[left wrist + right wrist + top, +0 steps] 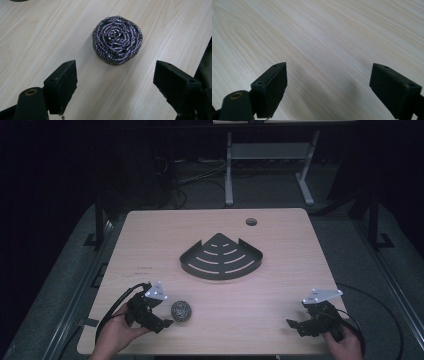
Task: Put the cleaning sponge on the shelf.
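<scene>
My left gripper [115, 82], jaws spread wide, sits just short of the steel scourer [117, 40] on the table [280, 285]; I'd ease forward to straddle it evenly before squeezing, my right gripper [328, 87] idling open.

A pale wooden table [280, 285] fills the middle of the high view, with a round cable hole [251, 222] near its far edge. Out in the centre sits a dark, fan-shaped corner shelf [220, 256] with curved slots, flat on the wood, and nearer the front left a wire scouring pad [180, 311] rests on the table, well apart from it. Beyond, in the gloom, a white desk frame [270, 160] stands over what looks like tangled cables [192, 175] on the floor.
</scene>
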A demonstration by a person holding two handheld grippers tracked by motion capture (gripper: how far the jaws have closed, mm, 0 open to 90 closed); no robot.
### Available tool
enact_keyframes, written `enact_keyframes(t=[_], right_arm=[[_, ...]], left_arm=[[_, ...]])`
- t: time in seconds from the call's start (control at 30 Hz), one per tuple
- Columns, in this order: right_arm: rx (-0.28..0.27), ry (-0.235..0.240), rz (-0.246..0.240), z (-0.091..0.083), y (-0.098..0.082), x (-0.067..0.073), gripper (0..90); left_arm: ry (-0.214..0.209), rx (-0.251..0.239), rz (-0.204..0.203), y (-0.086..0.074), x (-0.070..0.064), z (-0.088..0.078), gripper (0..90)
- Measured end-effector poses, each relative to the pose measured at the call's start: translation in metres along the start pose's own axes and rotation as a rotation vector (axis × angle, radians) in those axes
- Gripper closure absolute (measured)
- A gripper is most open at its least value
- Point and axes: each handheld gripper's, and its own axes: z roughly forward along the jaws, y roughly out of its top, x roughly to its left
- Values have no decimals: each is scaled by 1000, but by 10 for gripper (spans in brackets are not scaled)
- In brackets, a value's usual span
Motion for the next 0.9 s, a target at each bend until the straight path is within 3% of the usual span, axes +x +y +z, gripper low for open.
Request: enact_keyframes(t=[0.9], right_arm=[[1, 5, 4, 0, -1, 0, 143]], left_arm=[[-25, 24, 21, 14, -1, 13, 186]])
